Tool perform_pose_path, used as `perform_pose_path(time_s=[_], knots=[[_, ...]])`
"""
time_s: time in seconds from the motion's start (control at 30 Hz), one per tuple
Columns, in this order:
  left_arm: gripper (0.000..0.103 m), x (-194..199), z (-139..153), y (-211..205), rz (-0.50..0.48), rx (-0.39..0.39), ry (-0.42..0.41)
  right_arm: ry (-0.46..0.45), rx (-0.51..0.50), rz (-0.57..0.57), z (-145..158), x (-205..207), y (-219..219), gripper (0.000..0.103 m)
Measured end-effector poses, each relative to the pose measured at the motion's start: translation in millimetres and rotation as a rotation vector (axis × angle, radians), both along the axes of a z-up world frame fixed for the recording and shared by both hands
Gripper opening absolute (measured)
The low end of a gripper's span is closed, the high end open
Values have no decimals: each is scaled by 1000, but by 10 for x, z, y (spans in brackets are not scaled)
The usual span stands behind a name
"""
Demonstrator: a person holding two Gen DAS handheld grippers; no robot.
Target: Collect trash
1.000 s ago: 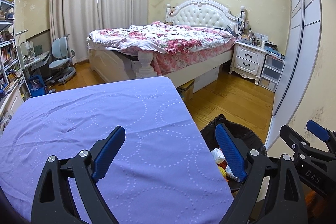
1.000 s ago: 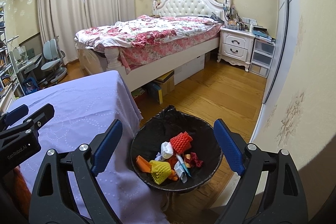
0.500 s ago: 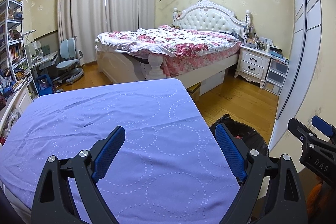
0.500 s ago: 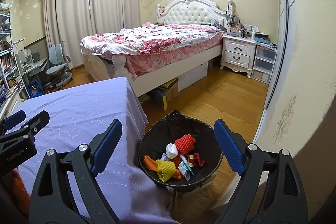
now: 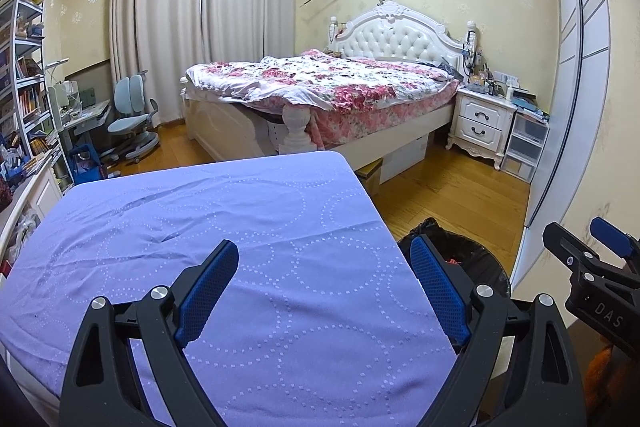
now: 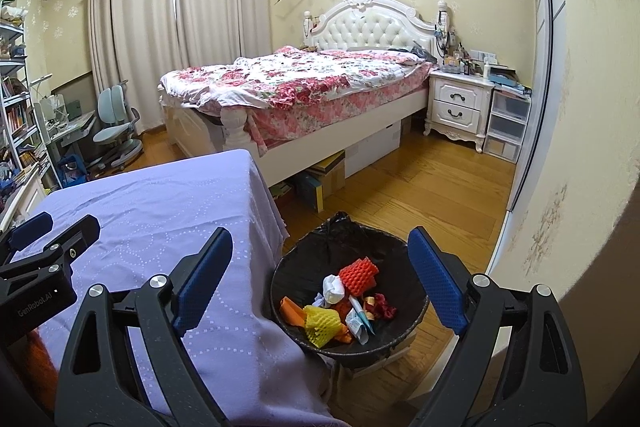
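Hovering wide open, nothing held: left gripper [image 5: 324, 287] over table [image 5: 240, 227]; right gripper [image 6: 320, 279] above bin [image 6: 304, 263] off table's right edge; trash [image 6: 340, 303] inside.

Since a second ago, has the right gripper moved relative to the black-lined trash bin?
Yes. The right gripper has pulled back from the black-lined trash bin, which now looks smaller and sits further right between its open jaws.

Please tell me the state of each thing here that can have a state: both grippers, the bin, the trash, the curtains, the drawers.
left gripper: open, holding nothing
right gripper: open, holding nothing
trash bin: lined with a black bag, uncovered, partly filled
trash: lying inside the bin
purple tablecloth: spread, slightly wrinkled
curtains: drawn shut
nightstand drawers: closed
bed: unmade
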State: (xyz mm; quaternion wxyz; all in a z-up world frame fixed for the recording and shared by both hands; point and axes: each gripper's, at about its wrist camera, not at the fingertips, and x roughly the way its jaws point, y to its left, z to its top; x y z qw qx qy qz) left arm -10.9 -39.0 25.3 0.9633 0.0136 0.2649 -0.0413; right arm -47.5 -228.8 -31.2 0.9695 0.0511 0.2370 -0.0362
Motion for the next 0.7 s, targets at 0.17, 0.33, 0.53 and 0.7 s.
perform_pose_path(time_s=[0.17,0.33,0.53,0.7], knots=[[88,-11,0,3,0,3,-1,1,-3,0,2,-3,6,87],[88,-20,5,14,2,1,2,-1,-2,0,-1,-6,12,87],[88,-21,5,20,2,0,1,0,-2,0,-1,-6,15,87],[88,-23,2,23,2,0,2,-1,-3,0,-1,-7,18,87]])
